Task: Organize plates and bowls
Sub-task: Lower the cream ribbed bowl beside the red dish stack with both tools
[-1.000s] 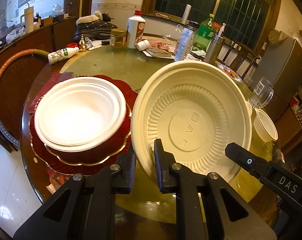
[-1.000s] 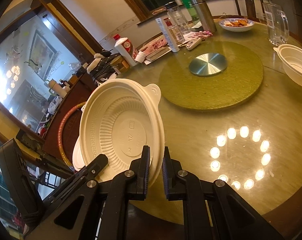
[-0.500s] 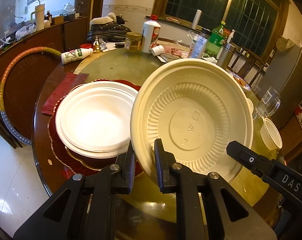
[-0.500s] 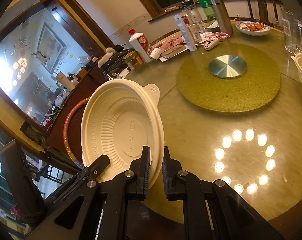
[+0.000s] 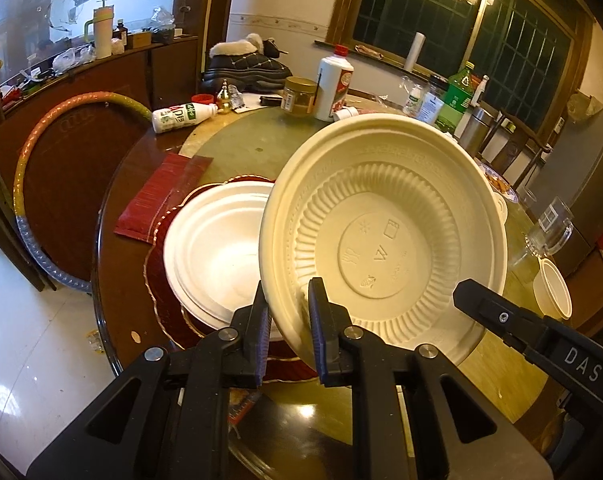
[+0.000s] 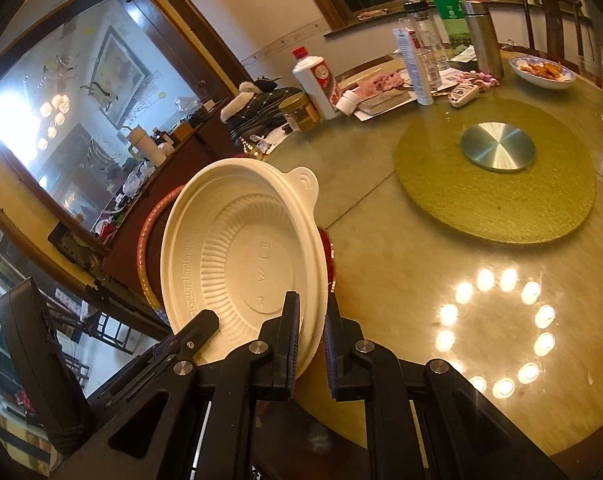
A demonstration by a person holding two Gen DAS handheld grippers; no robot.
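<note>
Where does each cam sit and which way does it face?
Left wrist: on the left gripper, facing the white plates; its fingers and the right gripper's tip show.
Right wrist: on the right gripper, facing the turntable; its fingers and the left gripper's body show.
Shared: the cream bowl, clamped by both, and the white bottle.

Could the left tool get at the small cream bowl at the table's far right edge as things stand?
Probably not. The left tool is shut on the large cream bowl's rim, and the right tool grips the same bowl. The small cream bowl lies beyond the right tool's body.
</note>
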